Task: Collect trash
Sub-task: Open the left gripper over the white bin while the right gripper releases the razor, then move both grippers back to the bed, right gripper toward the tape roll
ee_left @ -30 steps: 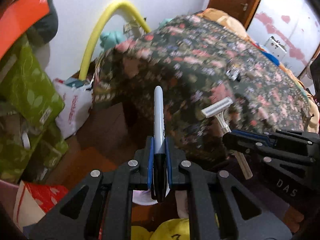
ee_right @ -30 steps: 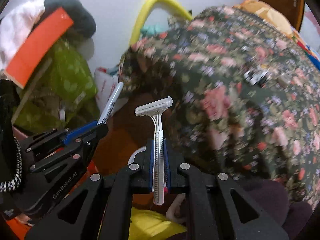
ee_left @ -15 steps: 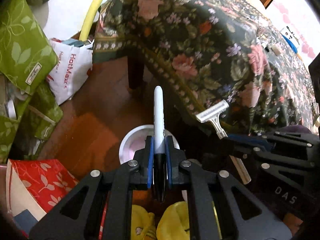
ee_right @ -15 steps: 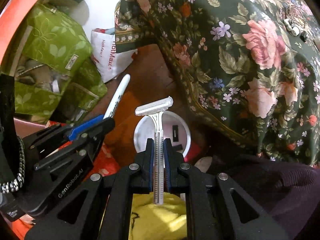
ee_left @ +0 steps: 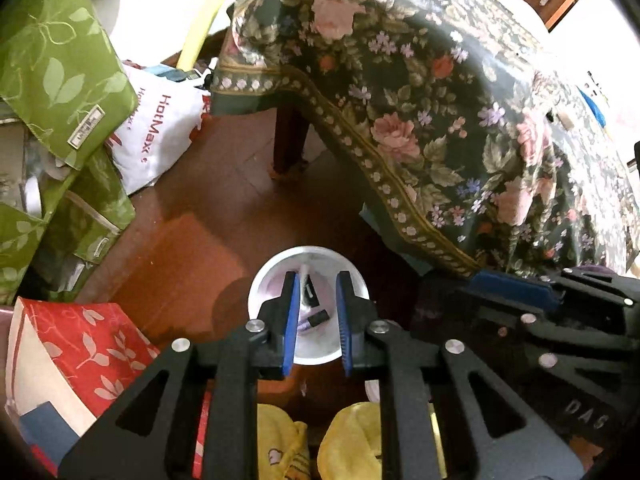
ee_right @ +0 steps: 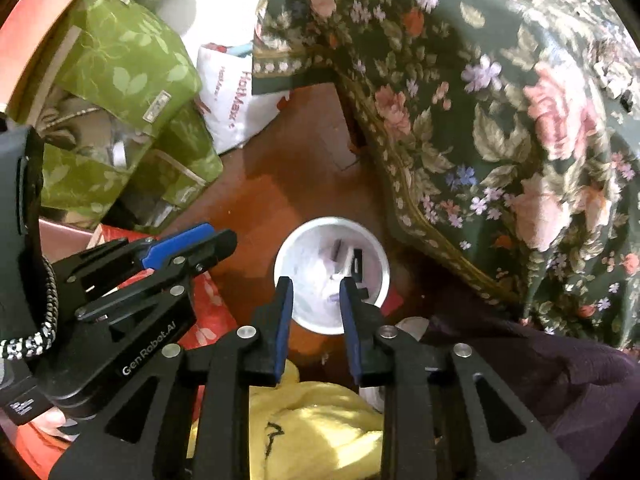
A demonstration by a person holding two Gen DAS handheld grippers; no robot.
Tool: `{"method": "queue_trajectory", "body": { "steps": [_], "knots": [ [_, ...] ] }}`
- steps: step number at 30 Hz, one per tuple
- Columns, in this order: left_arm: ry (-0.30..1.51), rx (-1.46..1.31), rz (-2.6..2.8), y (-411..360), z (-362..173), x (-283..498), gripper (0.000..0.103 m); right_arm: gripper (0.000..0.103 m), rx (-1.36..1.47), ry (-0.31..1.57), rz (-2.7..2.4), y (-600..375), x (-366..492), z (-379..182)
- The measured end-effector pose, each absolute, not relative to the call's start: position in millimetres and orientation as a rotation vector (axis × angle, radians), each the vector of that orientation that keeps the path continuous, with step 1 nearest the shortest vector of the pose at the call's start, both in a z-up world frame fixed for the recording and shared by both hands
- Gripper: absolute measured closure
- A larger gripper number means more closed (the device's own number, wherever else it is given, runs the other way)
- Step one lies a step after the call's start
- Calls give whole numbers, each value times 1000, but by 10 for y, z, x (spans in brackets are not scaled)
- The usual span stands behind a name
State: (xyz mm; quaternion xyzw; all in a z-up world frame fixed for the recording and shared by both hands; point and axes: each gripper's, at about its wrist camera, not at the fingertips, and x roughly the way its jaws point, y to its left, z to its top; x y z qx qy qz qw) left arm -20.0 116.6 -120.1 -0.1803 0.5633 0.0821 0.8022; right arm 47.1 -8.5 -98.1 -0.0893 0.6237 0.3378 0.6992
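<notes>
A white round bin (ee_left: 262, 290) stands on the red-brown floor; it also shows in the right wrist view (ee_right: 380, 276). Small dark and pale items lie inside it, among them the marker (ee_left: 312, 320). My left gripper (ee_left: 317, 280) is open and empty, straight above the bin. My right gripper (ee_right: 316, 284) is open and empty too, also above the bin. Each gripper shows in the other's view: the right one (ee_left: 516, 286) at the right, the left one (ee_right: 188, 242) at the left.
A table under a dark floral cloth (ee_left: 440, 100) fills the right side, its leg (ee_left: 290, 140) close behind the bin. Green bags (ee_left: 52, 64), a white HotMax bag (ee_left: 160, 128) and a red patterned box (ee_left: 92, 356) crowd the left. Yellow cloth (ee_right: 320, 432) lies below me.
Both grippers tilted down over the bin and opened. The marker has left my left gripper and the razor has left my right gripper.
</notes>
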Motion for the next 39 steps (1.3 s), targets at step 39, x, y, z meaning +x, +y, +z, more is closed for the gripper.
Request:
{"method": "queue_trajectory", "body": {
  "steps": [39],
  "knots": [
    [954,-214,-68,-555,-108,1458,83,81,50,1051,414,-2301,1802,37]
  ]
}}
